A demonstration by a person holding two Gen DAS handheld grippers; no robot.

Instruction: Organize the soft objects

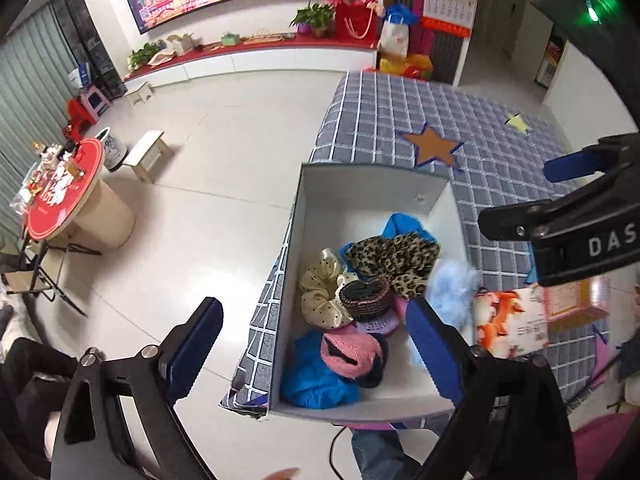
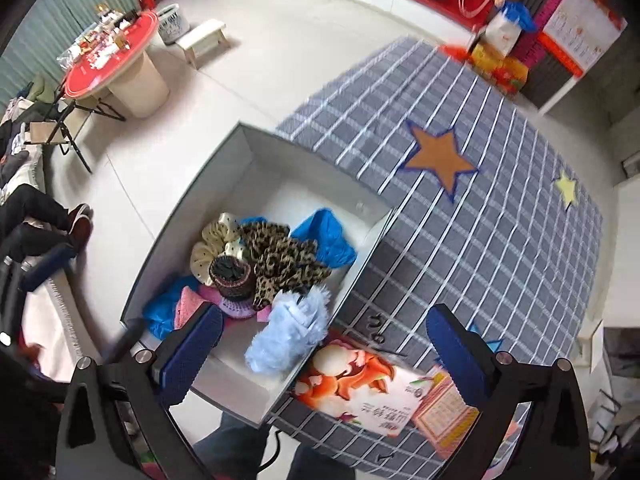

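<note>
Both my grippers, left gripper and right gripper, hang over the box with fingers spread wide and empty. Below, the white box on the checked surface already holds the soft items: fluffy blue piece leaning at its wall, pink knit, leopard scrunchie, cream dotted scrunchie. I judge sorting largely done; a printed packet remains outside.
</note>
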